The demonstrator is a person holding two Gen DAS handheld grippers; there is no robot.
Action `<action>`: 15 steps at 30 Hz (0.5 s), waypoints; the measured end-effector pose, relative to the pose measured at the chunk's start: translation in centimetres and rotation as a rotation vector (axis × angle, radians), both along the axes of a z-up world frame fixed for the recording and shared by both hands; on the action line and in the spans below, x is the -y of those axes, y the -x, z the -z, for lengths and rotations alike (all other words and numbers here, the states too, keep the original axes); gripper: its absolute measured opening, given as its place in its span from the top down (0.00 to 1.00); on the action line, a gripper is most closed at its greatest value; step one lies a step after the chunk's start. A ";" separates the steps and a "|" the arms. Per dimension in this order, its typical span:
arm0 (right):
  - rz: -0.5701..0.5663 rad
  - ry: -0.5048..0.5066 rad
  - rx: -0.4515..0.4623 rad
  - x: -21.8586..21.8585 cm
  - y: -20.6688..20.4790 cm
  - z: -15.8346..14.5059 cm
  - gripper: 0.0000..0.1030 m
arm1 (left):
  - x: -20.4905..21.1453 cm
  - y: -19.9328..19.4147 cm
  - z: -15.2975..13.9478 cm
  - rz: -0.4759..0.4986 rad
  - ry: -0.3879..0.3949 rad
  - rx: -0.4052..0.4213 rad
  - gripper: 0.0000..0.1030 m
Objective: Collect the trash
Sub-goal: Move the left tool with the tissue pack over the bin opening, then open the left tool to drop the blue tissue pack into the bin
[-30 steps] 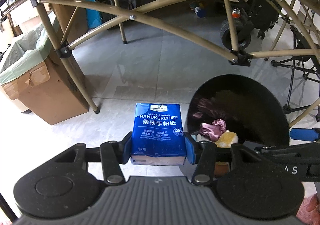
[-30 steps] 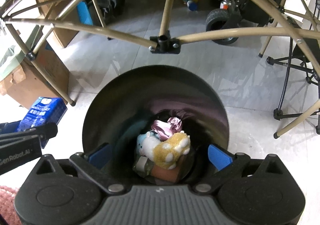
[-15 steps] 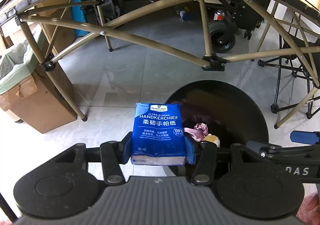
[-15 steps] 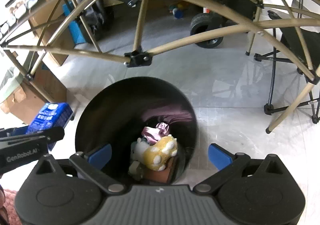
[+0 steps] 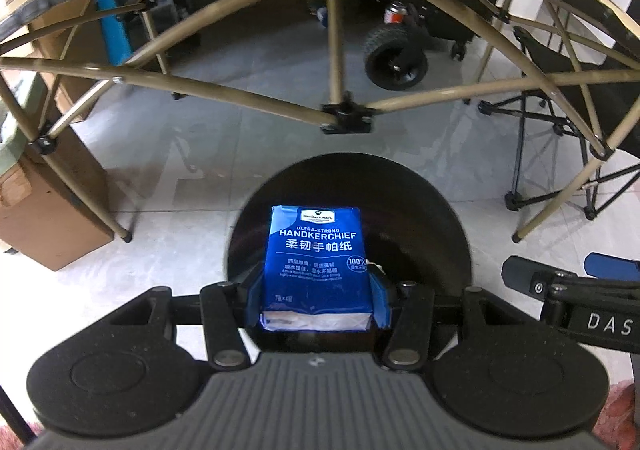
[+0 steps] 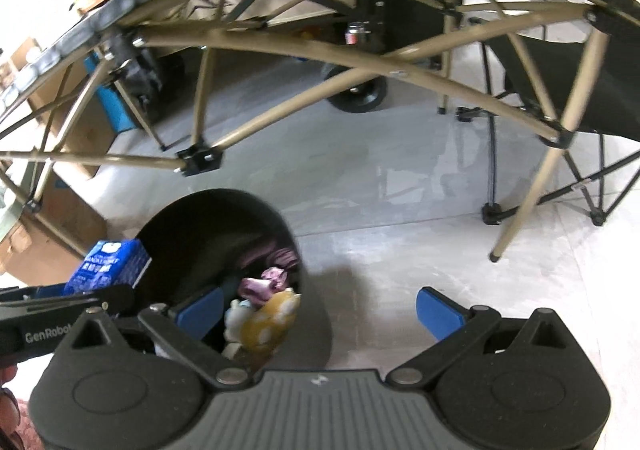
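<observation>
Left gripper [image 5: 318, 292]: closed on blue handkerchief pack [image 5: 316, 262], held above black bin [image 5: 420, 210].
Right gripper [image 6: 318, 308]: wide open, holding nothing, bin [image 6: 188, 218] at 10 o'clock.
Bin content: yellow plush toy [image 6: 266, 324], pink wrapper [image 6: 264, 284].
Far: tan table frame [image 5: 336, 62].

Left gripper [image 5: 316, 290] jaws clamped; right gripper [image 6: 318, 308] jaws spread wide.

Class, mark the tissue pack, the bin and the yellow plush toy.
tissue pack [image 5: 316, 250], left wrist view, printed blue front.
bin [image 5: 440, 226], left wrist view, dark inner wall.
yellow plush toy [image 6: 266, 320], right wrist view, its spotted body.
</observation>
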State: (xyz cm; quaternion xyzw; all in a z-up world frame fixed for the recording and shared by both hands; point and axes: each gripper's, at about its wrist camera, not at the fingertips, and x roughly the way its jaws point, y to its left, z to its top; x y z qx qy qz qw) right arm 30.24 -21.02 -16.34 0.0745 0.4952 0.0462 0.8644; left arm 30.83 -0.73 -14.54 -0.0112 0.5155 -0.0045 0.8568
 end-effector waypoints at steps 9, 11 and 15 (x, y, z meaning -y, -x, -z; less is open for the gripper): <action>0.096 0.008 -0.007 3.9 0.2 0.8 0.00 | 3.0 -1.1 1.5 0.025 0.021 -0.086 0.50; 0.107 0.010 -0.009 4.4 0.3 0.9 0.00 | 3.4 -1.2 1.9 0.025 0.024 -0.107 0.50; 0.124 0.011 -0.012 5.0 0.3 1.0 0.00 | 4.0 -1.6 2.8 0.016 0.027 -0.150 0.50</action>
